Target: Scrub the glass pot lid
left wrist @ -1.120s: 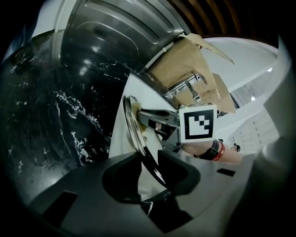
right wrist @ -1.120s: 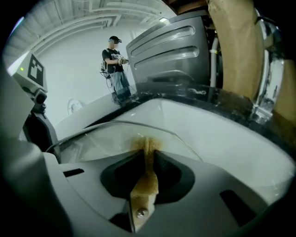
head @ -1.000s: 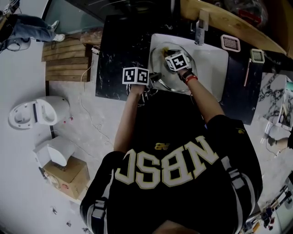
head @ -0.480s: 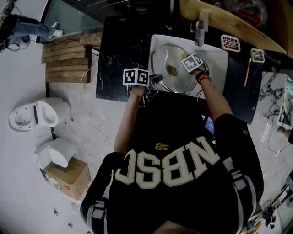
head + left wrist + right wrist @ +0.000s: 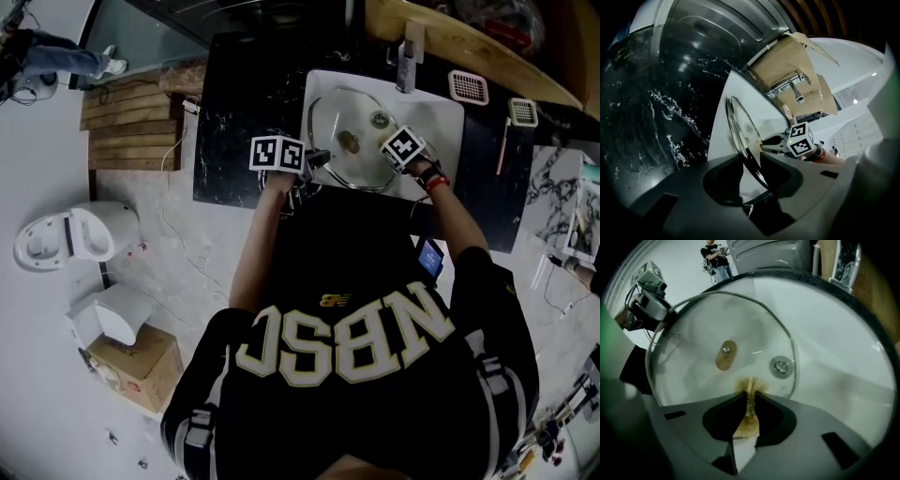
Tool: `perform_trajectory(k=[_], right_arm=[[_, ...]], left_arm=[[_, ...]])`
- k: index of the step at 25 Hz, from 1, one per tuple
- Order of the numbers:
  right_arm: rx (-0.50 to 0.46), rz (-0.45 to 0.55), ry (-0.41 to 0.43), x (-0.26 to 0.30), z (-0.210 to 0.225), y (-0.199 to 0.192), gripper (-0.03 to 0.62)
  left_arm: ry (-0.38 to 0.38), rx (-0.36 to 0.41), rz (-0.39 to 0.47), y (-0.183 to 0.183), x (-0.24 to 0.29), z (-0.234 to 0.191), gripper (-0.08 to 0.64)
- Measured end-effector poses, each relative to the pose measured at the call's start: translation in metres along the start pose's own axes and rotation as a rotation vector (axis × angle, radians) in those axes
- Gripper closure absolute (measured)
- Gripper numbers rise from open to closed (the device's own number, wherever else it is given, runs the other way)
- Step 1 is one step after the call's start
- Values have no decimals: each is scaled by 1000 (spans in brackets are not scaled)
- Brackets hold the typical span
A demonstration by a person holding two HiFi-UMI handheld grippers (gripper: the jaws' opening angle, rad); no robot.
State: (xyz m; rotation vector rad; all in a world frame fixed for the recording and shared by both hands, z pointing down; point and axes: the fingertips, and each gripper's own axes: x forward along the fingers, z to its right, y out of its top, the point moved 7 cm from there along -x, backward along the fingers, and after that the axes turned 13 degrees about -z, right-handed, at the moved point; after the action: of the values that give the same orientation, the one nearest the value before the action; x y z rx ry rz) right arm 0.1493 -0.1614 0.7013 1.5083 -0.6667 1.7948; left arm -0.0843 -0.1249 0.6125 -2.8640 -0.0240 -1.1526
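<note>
Your black jersey [image 5: 347, 347] fills the lower middle of the head view, both forearms reaching up the frame to the sink [image 5: 441, 117].

Your left gripper [image 5: 749, 171] is clamped on the glass pot lid [image 5: 330, 117]. In the left gripper view the metal rim runs edge-on between the two jaws and they pinch it from both sides. In the head view that grip is at the lid's left edge, right where the white basin meets the black marbled counter [image 5: 244, 103].

Your right gripper [image 5: 749, 401] is closed on a brown scrub pad [image 5: 748, 420]. The pad is squeezed thin between the jaws, and its frayed tip touches the glass at the lid's near edge. In the right gripper view the brown knob [image 5: 725, 355] sits just above and left of the pad.

The lid covers the left part of the basin. The round drain [image 5: 781, 366] shows just inside the lid's right rim, seen through the glass.

Further up the frame, the faucet [image 5: 406, 56] stands at the sink's far edge. At the upper left, a wooden pallet [image 5: 131, 122] lies on the floor beside the counter.
</note>
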Motion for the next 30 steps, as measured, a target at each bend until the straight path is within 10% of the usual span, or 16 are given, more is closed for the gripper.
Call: perform_trajectory(k=[11,30], right_arm=[[68,279,264,-32,-81,38,529],[176,371,-32,-19,-17,123,522]], left_arm=[[25,24,-31,0,-1,0,436],[37,26,2,-5,-1,2,430]])
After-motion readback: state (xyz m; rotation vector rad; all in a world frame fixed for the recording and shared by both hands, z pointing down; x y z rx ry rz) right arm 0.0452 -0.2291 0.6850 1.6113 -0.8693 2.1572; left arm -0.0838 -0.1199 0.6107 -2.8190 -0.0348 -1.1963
